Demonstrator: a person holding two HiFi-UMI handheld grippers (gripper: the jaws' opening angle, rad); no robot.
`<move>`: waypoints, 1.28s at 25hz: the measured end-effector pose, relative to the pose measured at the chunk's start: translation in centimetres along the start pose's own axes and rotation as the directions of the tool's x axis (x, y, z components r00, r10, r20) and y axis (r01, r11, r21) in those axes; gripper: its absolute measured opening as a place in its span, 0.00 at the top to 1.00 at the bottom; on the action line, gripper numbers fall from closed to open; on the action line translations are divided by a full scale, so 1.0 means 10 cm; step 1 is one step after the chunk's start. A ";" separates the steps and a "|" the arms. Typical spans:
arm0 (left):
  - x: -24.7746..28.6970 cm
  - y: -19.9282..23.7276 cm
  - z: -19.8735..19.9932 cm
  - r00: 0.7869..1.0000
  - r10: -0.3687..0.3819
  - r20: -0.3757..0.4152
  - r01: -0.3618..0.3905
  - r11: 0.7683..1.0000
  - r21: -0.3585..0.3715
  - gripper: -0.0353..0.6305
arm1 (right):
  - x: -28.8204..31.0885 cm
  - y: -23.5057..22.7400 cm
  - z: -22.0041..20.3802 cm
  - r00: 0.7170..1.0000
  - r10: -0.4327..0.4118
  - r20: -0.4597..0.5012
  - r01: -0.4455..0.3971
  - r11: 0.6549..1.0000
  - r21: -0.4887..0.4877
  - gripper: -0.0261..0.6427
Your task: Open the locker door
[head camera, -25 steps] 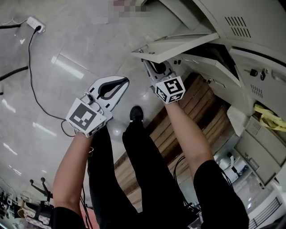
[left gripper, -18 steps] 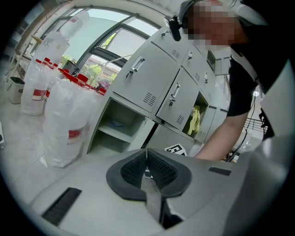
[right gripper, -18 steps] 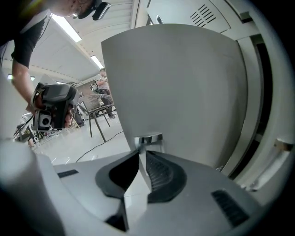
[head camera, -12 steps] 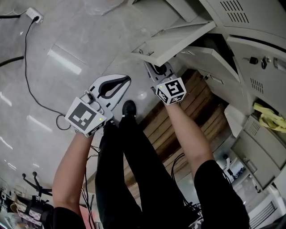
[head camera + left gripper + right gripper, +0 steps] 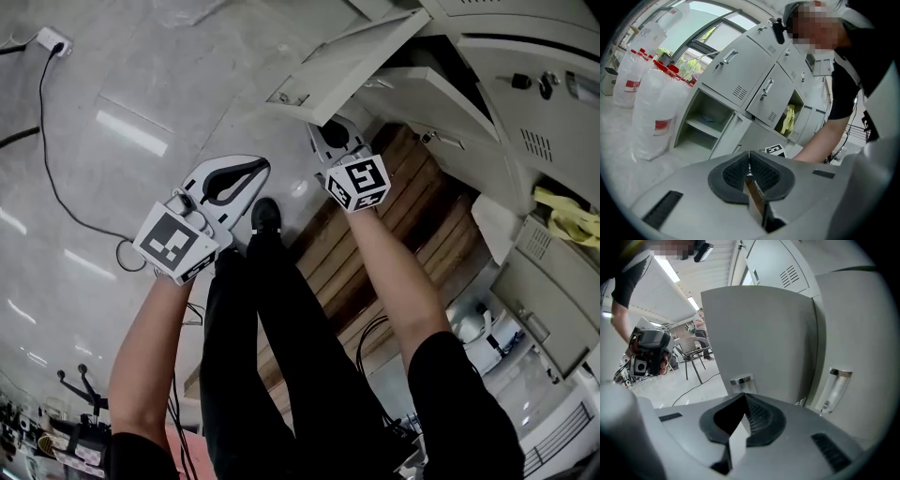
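The grey locker door (image 5: 347,66) stands swung out from the bank of lockers at the head view's upper right. My right gripper (image 5: 326,129) sits just under the door's free edge. Its jaws have just closed and they are shut with nothing between them. In the right gripper view the door (image 5: 759,333) fills the middle, and its small metal handle (image 5: 740,379) lies just beyond my right gripper (image 5: 745,401). My left gripper (image 5: 261,169) hangs over the floor to the left, shut and empty; the pads of my left gripper (image 5: 749,165) meet.
A wooden platform (image 5: 394,216) runs under the lockers. A yellow item (image 5: 567,223) hangs in an open locker at right. A cable and power strip (image 5: 47,39) lie on the floor. White sacks (image 5: 656,108) stand beside an open shelved compartment (image 5: 705,124). The neighbouring locker's handle (image 5: 834,387) is close by.
The locker door has swung further out and shows more of its face. The person's foot has stepped back along the platform, and both grippers have shifted with the body.
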State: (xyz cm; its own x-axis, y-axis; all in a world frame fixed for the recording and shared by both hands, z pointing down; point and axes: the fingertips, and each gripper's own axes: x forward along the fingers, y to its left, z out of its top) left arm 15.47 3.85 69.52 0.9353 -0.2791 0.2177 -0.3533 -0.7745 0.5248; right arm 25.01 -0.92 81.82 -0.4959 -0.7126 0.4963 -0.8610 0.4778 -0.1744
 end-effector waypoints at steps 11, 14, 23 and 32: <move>-0.52 -0.43 0.46 0.998 0.064 0.009 -0.064 0.997 -0.035 0.92 | -0.85 0.61 0.56 1.000 0.017 -0.025 -0.015 0.995 0.094 0.95; -0.84 -0.66 0.77 0.995 0.100 0.021 -0.099 0.994 -0.050 0.92 | -1.17 0.89 1.16 0.999 0.024 0.027 -0.027 0.993 0.116 0.95; -1.67 -1.50 2.15 0.987 0.123 0.105 -0.123 0.992 -0.004 0.92 | -2.02 1.88 3.30 0.965 0.163 0.207 -0.181 0.981 0.072 0.95; -2.08 -2.50 3.48 0.980 0.093 0.177 -0.115 0.986 0.119 0.92 | -2.86 2.44 4.92 0.896 0.272 0.351 -0.304 0.952 0.036 0.95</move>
State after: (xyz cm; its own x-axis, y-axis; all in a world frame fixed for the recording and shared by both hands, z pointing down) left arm 5.62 9.27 23.20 0.8875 -0.4461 0.1160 -0.4533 -0.7991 0.3950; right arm 12.64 5.87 21.50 -0.7185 -0.6886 0.0981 -0.6732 0.6529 -0.3472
